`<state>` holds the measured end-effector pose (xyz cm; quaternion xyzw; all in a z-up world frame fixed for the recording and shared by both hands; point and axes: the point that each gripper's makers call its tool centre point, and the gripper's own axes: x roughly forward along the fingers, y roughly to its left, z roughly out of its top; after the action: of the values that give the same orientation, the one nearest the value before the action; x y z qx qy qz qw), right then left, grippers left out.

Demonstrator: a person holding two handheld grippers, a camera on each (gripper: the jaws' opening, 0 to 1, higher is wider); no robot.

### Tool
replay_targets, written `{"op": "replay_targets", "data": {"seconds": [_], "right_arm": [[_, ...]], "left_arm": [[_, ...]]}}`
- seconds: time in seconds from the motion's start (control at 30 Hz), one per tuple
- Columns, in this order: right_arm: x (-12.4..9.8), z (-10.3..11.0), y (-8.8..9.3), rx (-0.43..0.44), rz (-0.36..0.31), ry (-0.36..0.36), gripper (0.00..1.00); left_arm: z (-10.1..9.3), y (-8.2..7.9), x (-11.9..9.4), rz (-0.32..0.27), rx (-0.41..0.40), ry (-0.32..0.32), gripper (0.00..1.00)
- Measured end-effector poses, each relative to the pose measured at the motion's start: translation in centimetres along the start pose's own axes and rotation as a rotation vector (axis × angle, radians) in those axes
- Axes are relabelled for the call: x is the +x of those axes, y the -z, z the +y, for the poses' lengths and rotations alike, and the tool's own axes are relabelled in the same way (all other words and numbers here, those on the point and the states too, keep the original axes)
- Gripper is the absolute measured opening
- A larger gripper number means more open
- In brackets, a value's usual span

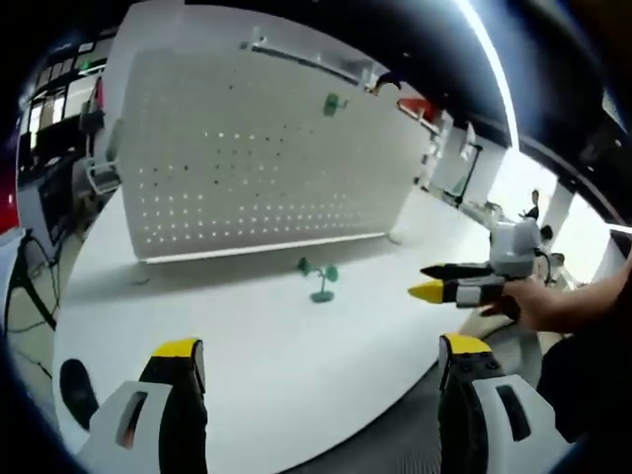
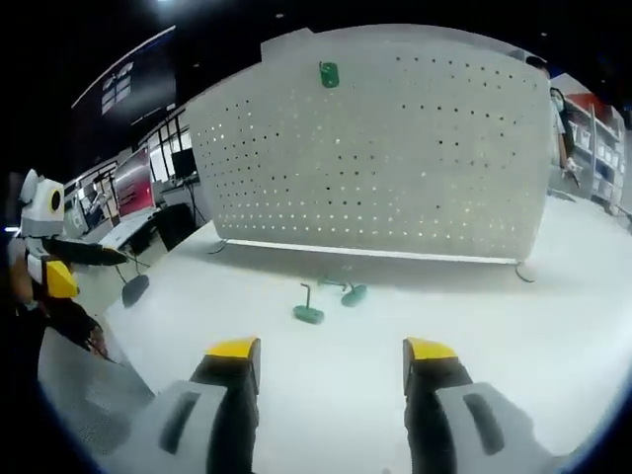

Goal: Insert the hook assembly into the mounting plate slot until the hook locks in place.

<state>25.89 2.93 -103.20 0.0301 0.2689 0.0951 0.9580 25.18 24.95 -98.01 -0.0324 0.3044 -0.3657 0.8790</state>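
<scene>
In the left gripper view, your left gripper (image 1: 321, 360) is hovering over the near edge of the white table (image 1: 247, 365), its yellow-tipped jaws standing wide apart at 6 o'clock and gripping nothing. In the right gripper view, your right gripper (image 2: 332, 357) is doing the same at 6 o'clock, jaws parted and empty. In the left gripper view you are also seeing the right gripper coming in at 3 o'clock, held in your hand (image 1: 528, 301) just off the table's edge, with its yellow and black tips pointing toward the centre. Just past both sets of jaws, two green hooks (image 2: 326, 299) are lying loose on the tabletop, near each other, at about the middle of each view; in the right gripper view one is standing on its green base with its thin stem rising, and the other is lying flat at its 1 o'clock. Beyond them, a white pegboard (image 2: 395, 148) is standing upright on small feet across the far side of the table. A third green hook (image 2: 329, 73) is sitting high on the board at 12 o'clock, against the perforated face.
</scene>
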Motion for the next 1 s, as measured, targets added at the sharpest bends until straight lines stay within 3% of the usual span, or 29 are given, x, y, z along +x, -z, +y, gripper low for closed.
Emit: {"op": "replay_targets", "data": {"seconds": [0.17, 0.37, 0.57, 0.67, 0.83, 1.0], "right_arm": [[0.5, 1.4, 1.1, 0.025, 0.050, -0.053, 0.50], [2.2, 2.5, 0.9, -0.004, 0.063, -0.101, 0.43], [4.9, 3.7, 0.4, -0.029, 0.085, -0.158, 0.40], [6.3, 4.1, 0.7, -0.106, 0.113, -0.183, 0.38], [8.7, 3.9, 0.5, -0.118, 0.135, -0.207, 0.36], [10.5, 3.6, 0.4, -0.056, 0.156, -0.222, 0.35]], "left_arm": [[-0.2, 0.6, 0.2, 0.012, -0.008, 0.004, 1.00], [-0.2, 1.2, 0.4, 0.026, -0.025, 0.007, 1.00], [0.1, 1.6, 0.9, 0.042, -0.034, 0.013, 1.00], [0.5, 1.6, 1.1, 0.045, -0.045, 0.012, 1.00], [1.0, 1.4, 1.4, 0.053, -0.050, 0.009, 1.00], [1.5, 1.4, 1.6, 0.061, -0.058, 0.001, 0.99]]}}
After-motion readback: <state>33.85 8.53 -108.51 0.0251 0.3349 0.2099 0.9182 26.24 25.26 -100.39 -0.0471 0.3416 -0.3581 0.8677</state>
